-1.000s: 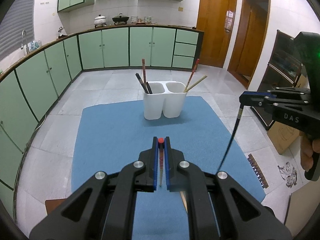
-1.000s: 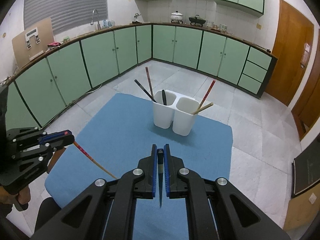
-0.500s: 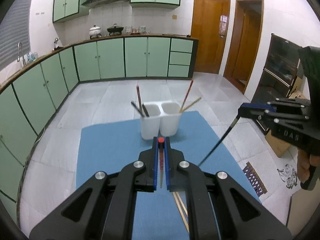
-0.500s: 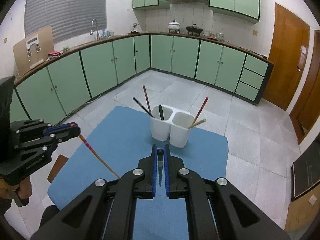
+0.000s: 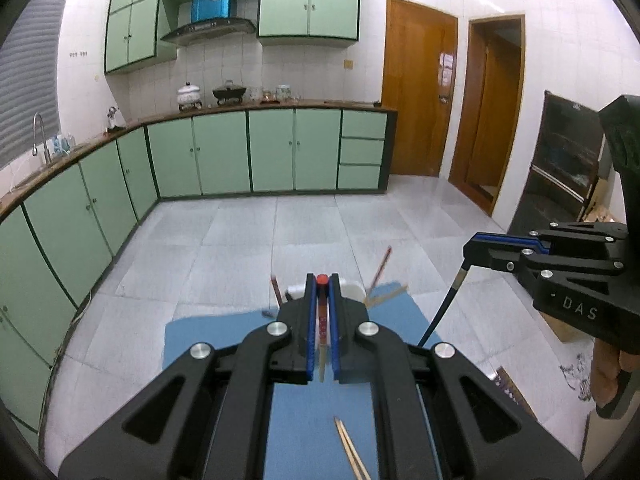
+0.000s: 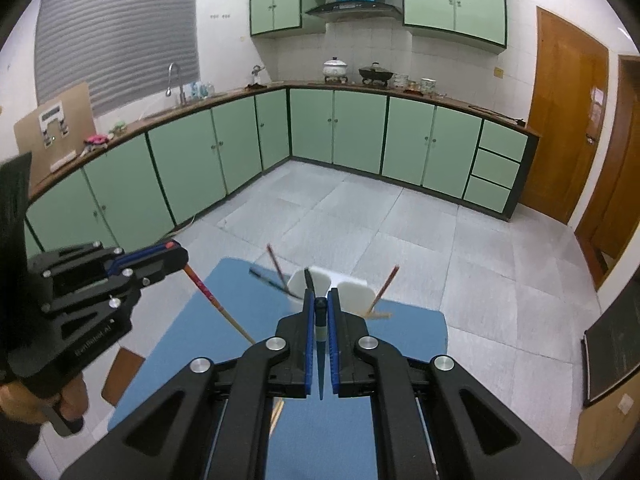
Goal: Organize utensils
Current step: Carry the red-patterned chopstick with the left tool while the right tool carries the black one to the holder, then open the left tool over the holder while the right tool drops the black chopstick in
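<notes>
My left gripper [image 5: 322,284] is shut on a red-topped chopstick [image 5: 322,320] that hangs down between its pads. In the right wrist view that left gripper [image 6: 176,254] shows at the left with the red chopstick [image 6: 216,304] slanting down from it. My right gripper [image 6: 320,304] is shut on a black chopstick [image 6: 320,344]; from the left wrist view the right gripper [image 5: 472,250] holds the black chopstick [image 5: 442,308] over the blue mat [image 5: 212,336]. The white two-cup holder [image 6: 352,296] with several chopsticks stands beyond both grippers, largely hidden behind their fingers.
A pair of pale wooden chopsticks [image 5: 352,452] lies on the mat near me. Around the mat runs grey tiled floor [image 6: 400,232], with green cabinets [image 6: 240,160] at the back and left and wooden doors [image 5: 416,100] at the right. A hand [image 6: 24,396] grips the left tool.
Both grippers rose with their chopsticks still held. The holder and mat dropped lower in both views and now sit partly behind the fingers.
</notes>
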Tool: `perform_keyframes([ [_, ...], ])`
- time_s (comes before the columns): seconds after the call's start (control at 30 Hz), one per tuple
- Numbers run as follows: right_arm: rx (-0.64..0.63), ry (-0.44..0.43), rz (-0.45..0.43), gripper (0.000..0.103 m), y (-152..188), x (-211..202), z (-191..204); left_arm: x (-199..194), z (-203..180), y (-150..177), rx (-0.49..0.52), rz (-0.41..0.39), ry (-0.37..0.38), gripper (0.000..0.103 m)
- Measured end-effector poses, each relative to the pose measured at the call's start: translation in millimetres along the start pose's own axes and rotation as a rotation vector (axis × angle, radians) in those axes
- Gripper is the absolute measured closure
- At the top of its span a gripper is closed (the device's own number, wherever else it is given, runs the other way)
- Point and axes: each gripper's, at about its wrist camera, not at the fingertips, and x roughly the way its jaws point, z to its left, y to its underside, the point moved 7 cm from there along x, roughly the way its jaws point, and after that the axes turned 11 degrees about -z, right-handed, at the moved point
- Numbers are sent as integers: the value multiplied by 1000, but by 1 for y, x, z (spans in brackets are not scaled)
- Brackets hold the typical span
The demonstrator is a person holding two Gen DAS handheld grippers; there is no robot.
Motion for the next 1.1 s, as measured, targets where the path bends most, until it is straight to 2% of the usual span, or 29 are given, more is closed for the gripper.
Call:
perform_keyframes([
  [0.2,29,28,-46,97,-37,20,-12,28,9,-27,-21,-60,-35,98],
  [0.4,63,57,-85,97,-55,53,-26,65,17,-33,-41,-81,-62,98],
  [0.57,69,86,-78,97,-41,92,-43,103,23,-22,-34,-64,-75,98],
  [0.8,82,92,-2,97,1,144,-62,141,29,9,-25,-8,-72,98],
  [0.93,86,74,36,96,16,156,-62,151,36,21,-28,21,-70,97],
  [1.0,90,74,32,91,19,155,-62,152,38,24,-22,28,-74,97],
  [1.1,98,73,21,89,17,149,-63,147,40,24,-15,28,-77,95],
])
